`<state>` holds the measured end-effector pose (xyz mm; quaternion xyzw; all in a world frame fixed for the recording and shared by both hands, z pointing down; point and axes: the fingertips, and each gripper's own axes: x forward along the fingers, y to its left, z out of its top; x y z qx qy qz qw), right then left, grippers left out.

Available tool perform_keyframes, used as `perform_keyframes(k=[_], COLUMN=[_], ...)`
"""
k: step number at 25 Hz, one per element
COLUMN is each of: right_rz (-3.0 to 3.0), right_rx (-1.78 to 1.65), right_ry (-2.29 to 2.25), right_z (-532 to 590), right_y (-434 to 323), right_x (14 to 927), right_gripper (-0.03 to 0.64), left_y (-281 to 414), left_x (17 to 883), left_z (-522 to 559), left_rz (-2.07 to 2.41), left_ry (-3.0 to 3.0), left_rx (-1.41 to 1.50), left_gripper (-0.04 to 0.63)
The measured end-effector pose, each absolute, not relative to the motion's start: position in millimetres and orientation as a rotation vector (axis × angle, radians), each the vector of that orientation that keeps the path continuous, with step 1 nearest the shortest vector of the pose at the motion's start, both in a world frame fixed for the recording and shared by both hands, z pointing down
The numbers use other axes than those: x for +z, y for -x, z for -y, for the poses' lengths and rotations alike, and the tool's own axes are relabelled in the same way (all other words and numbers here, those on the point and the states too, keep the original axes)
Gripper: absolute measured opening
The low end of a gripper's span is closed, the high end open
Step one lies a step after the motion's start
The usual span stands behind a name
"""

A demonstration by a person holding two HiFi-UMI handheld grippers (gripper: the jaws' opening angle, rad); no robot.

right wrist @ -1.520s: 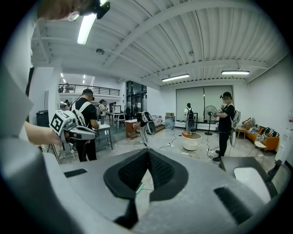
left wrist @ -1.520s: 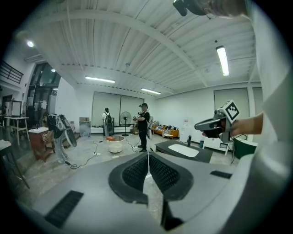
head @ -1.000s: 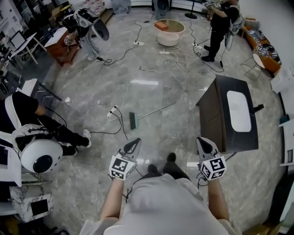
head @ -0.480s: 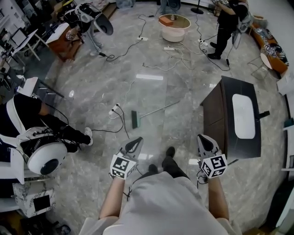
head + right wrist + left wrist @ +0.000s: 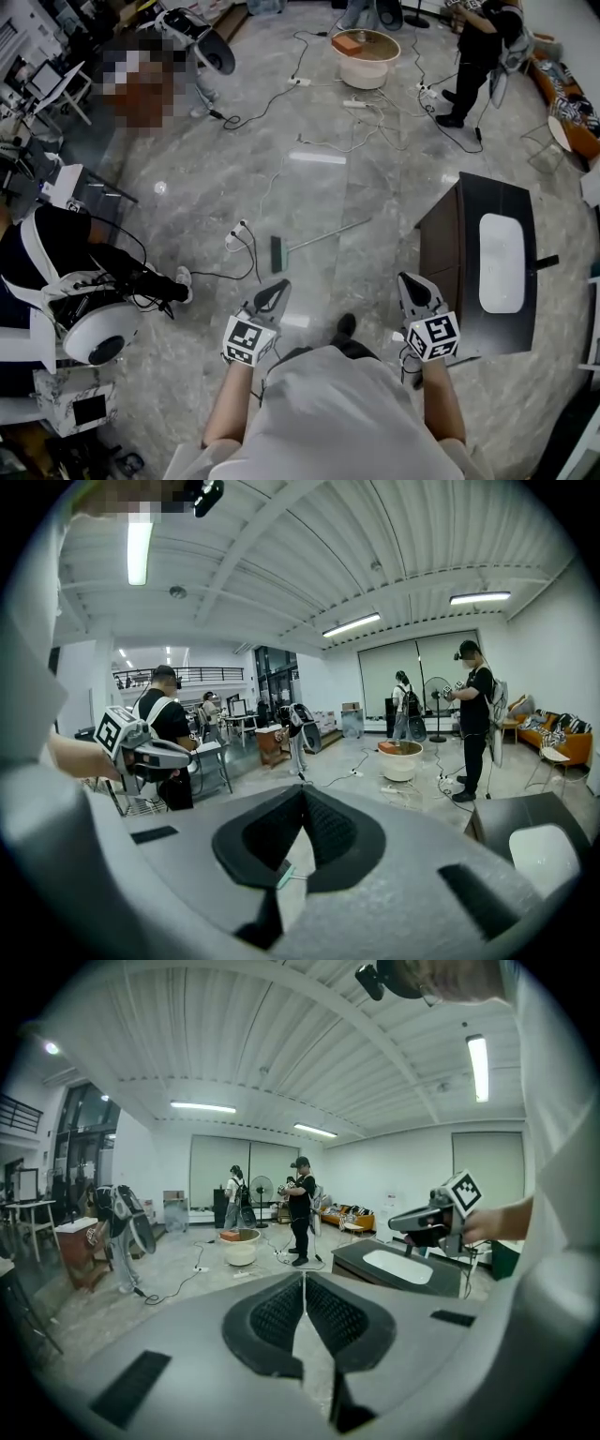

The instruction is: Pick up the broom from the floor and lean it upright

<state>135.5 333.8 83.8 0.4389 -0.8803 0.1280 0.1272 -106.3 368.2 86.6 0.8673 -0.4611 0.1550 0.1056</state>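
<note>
- Approach step: left tongs (image 5: 273,292) and right tongs (image 5: 413,286) both closed, empty.
- Broom (image 5: 317,237) lies on the floor (image 5: 375,178) ahead of both; next we open one and reach its handle (image 5: 342,229).

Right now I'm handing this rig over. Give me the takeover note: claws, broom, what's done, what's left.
Left claw: shut, empty.
Right claw: shut, empty.
Broom: lying flat on the floor ahead of both claws. Its brush head is on the left claw's side and its handle runs off toward the dark cabinet. A power strip with its cable lies just left of the brush head.
Done: nothing, the broom is untouched.
Left: open a claw, grip the handle, lift it and lean it upright. The cabinet side looks like the nearest support.
</note>
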Motion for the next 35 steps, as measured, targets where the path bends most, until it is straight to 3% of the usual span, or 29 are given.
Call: perform_keyframes(k=[17,35], right_rz=[2.505,2.273], right_rx=[0.434,0.527], right_ry=[-1.231,-1.365], right_z=[-248,-132], right_y=[-170,-107], right_x=[123,170], right_gripper=[0.000,0.000], left_y=[61,119], left_x=[103,196], left_z=[-260,-110], left_rz=[1.281,0.929], left_ry=[-2.569,-2.646], left_rx=[0.483,0.560], left_gripper=[0.011,0.011])
